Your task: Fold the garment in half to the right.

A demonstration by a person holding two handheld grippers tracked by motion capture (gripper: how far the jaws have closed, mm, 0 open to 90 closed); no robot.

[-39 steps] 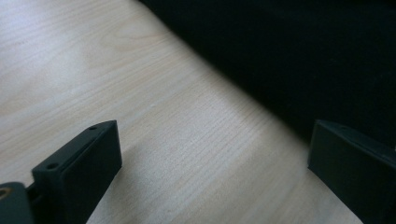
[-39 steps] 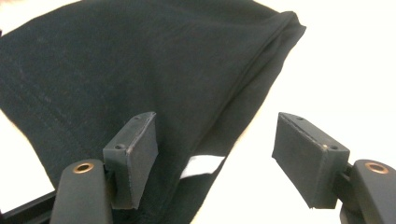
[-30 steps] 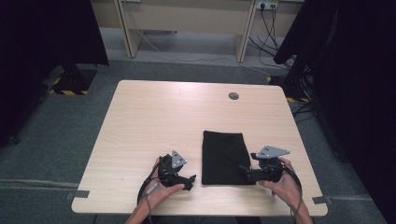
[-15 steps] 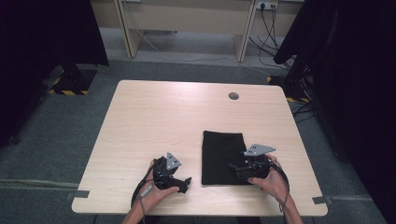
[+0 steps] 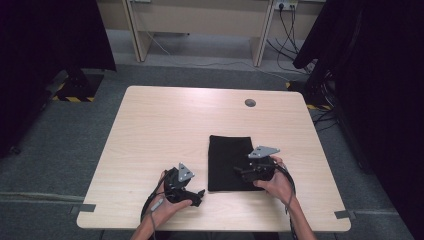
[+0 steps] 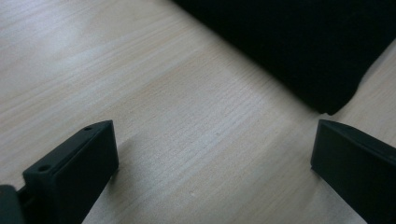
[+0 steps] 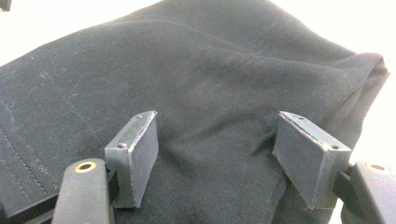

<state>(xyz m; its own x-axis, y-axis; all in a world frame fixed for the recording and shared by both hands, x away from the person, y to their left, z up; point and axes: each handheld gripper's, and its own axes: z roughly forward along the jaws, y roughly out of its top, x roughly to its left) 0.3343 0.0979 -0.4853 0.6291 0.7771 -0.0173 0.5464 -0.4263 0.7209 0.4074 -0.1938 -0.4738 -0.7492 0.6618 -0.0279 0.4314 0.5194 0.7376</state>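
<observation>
A: Risk number one is sitting closest to us: the left gripper (image 5: 196, 193), jaws spread wide, is waiting on bare table (image 5: 150, 130) at seven o'clock, just shy of the cloth's (image 5: 227, 160) near corner.

B: So if it's reaching late, that corner is staying flat?

A: Likely. Farther in, the right gripper (image 7: 215, 154) is hovering spread over the cloth at five o'clock, pads (image 7: 140, 154) straddling a wrinkle, not pinching yet.

B: Folded fabric, though. It could be catching only the top layer.

A: Or pushing the whole thing toward twelve o'clock and bunching it up.
</observation>
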